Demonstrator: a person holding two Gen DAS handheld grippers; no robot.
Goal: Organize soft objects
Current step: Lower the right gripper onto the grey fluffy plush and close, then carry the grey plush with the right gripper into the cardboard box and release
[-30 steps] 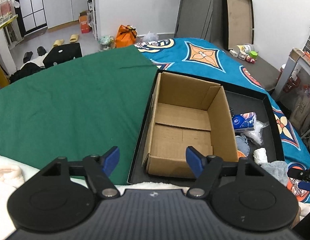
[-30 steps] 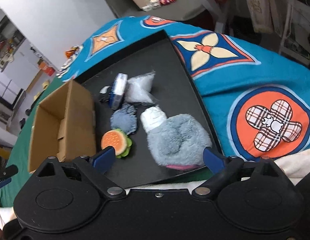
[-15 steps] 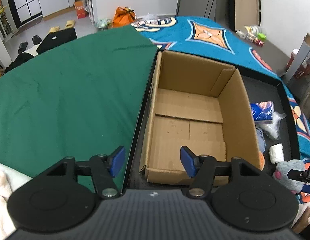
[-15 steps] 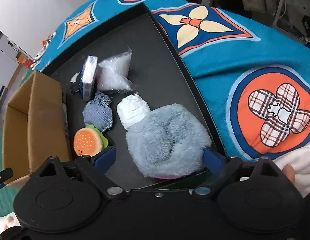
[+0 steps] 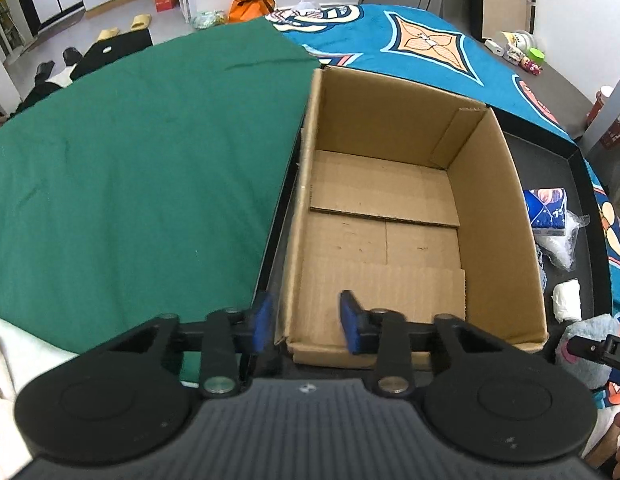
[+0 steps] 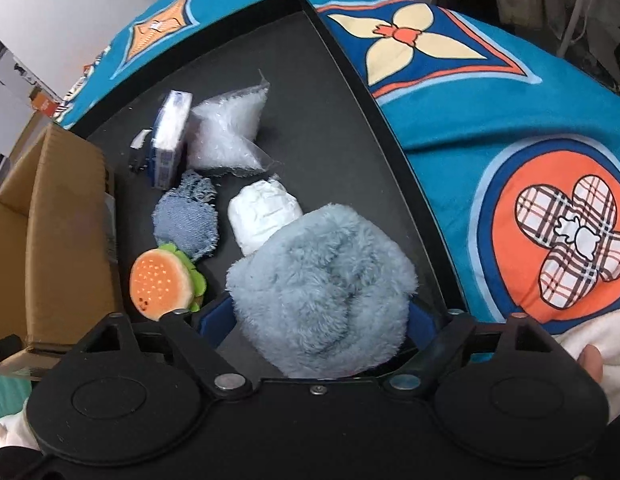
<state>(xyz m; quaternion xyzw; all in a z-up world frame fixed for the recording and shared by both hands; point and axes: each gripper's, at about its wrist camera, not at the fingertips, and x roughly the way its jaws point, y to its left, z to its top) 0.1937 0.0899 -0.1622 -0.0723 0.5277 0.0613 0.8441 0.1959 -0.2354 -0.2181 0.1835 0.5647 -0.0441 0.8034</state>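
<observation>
An empty cardboard box (image 5: 494, 216) stands in the left part of a black tray (image 6: 350, 128). My left gripper (image 5: 306, 322) straddles the box's near left wall. Its jaws are closing with the wall between them, and the right pad stands clear of it. A fluffy light-blue plush (image 6: 326, 280) lies in the tray's near right corner. My right gripper (image 6: 318, 318) is down around it with its jaws closing, and its blue pads just reach the fur on both sides. Beyond lie a burger toy (image 6: 162, 280), a denim pouch (image 6: 188, 220) and a white roll (image 6: 264, 216).
A clear stuffed bag (image 6: 230, 136) and a tissue pack (image 6: 170, 140) lie farther back in the tray. A green cloth (image 5: 130, 180) covers the surface left of the tray and a blue patterned blanket (image 6: 510, 100) the right. A person's fingertip (image 6: 590, 360) shows at the right edge.
Both grippers have come down. The left jaws narrowed a lot and now straddle the box's near left wall. The right jaws dropped to either side of the plush and narrowed a little.
</observation>
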